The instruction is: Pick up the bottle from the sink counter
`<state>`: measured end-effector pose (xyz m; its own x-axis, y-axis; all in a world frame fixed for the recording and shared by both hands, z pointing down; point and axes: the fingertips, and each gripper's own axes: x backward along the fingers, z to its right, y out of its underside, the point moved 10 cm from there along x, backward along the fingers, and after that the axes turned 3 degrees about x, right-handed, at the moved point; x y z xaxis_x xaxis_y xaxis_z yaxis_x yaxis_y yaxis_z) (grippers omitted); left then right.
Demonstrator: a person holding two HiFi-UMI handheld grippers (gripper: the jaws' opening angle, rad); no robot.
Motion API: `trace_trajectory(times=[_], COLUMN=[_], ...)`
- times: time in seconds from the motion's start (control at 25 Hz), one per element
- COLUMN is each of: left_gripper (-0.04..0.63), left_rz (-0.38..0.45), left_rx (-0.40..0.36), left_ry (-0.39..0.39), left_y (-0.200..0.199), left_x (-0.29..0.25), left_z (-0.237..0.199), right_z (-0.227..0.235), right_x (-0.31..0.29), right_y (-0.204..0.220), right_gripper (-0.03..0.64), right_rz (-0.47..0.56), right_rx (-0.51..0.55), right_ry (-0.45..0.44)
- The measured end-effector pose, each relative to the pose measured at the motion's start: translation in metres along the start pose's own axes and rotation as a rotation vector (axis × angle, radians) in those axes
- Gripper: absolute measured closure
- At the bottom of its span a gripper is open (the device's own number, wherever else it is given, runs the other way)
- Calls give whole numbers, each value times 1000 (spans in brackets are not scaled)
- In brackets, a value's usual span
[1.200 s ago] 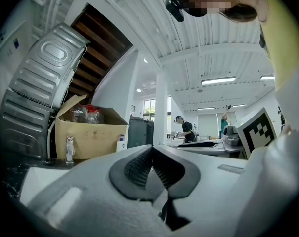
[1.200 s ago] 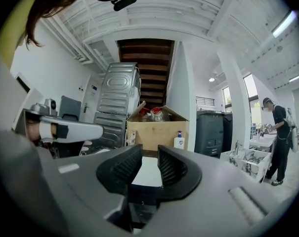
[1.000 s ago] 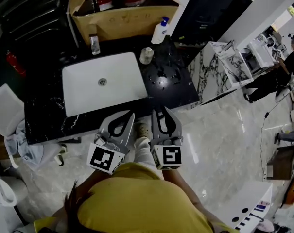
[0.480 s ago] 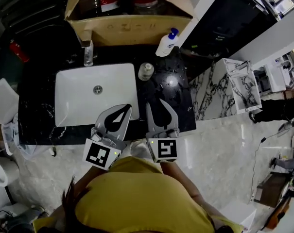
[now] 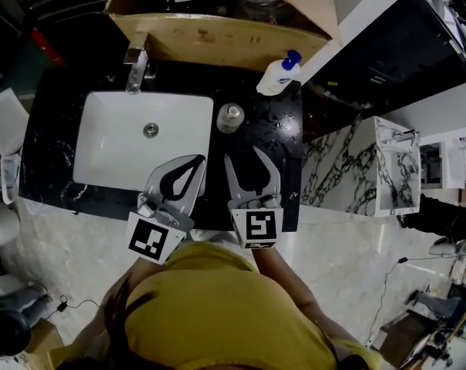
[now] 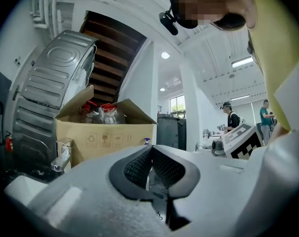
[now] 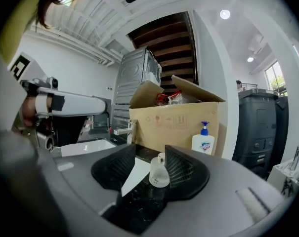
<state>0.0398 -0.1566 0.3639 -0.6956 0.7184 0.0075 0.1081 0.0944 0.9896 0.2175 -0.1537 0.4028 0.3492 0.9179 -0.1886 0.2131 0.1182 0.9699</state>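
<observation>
A small clear glass bottle [image 5: 230, 118] with a pale cap stands upright on the black counter [image 5: 283, 141], just right of the white basin [image 5: 109, 156]. My right gripper [image 5: 243, 157] hovers over the counter's front part, a short way before the bottle. Its jaws are opening and nothing is between them. In the right gripper view the bottle [image 7: 159, 172] shows framed by the right gripper [image 7: 150, 151], still ahead of the pads. My left gripper [image 5: 202, 159] is shut and empty over the basin's front right corner, and its tips meet in the left gripper [image 6: 152, 147] view.
A white pump bottle [image 5: 278, 75] with a blue top stands at the counter's back right corner. An open cardboard box [image 5: 217, 33] fills the space behind the counter, and a chrome faucet [image 5: 135, 67] stands behind the basin. The counter ends just right of my right gripper, with a marble floor [image 5: 348, 237] below.
Both grippers have moved forward from over the floor to over the counter's front, closer to the small bottle. The right jaws have spread wider. The left jaws stayed together.
</observation>
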Motion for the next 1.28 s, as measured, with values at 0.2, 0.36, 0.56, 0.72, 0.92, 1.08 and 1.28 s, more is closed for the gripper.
trace_trajectory(times=[0.2, 0.36, 0.56, 0.72, 0.92, 1.08, 1.28], left_gripper=[591, 591, 591, 591, 591, 591, 591], left_rz=[-24, -44, -80, -104, -136, -145, -157], left_rx=[-10, 2, 7, 14, 41, 51, 59], left_ry=[-26, -27, -3, 15, 8, 4, -5], left_y=[10, 16, 21, 29, 39, 45, 47], left_x=[-11, -21, -37, -50, -60, -65, -68], left_z=[0, -5, -14, -24, -37, -47, -58], right_z=[15, 22, 26, 28, 31, 30, 31], right_x=[-14, -29, -49, -67, -92, -112, -130], right_y=[20, 33, 45, 55, 68, 76, 80], right_gripper=[405, 367, 342, 324, 292, 279, 270], right_rz=[-25, -61, -112, -147, -221, -266, -316], right_rx=[1, -9, -29, -41, -56, -70, -80], right_ry=[-29, -37, -45, -54, -66, -94, -102])
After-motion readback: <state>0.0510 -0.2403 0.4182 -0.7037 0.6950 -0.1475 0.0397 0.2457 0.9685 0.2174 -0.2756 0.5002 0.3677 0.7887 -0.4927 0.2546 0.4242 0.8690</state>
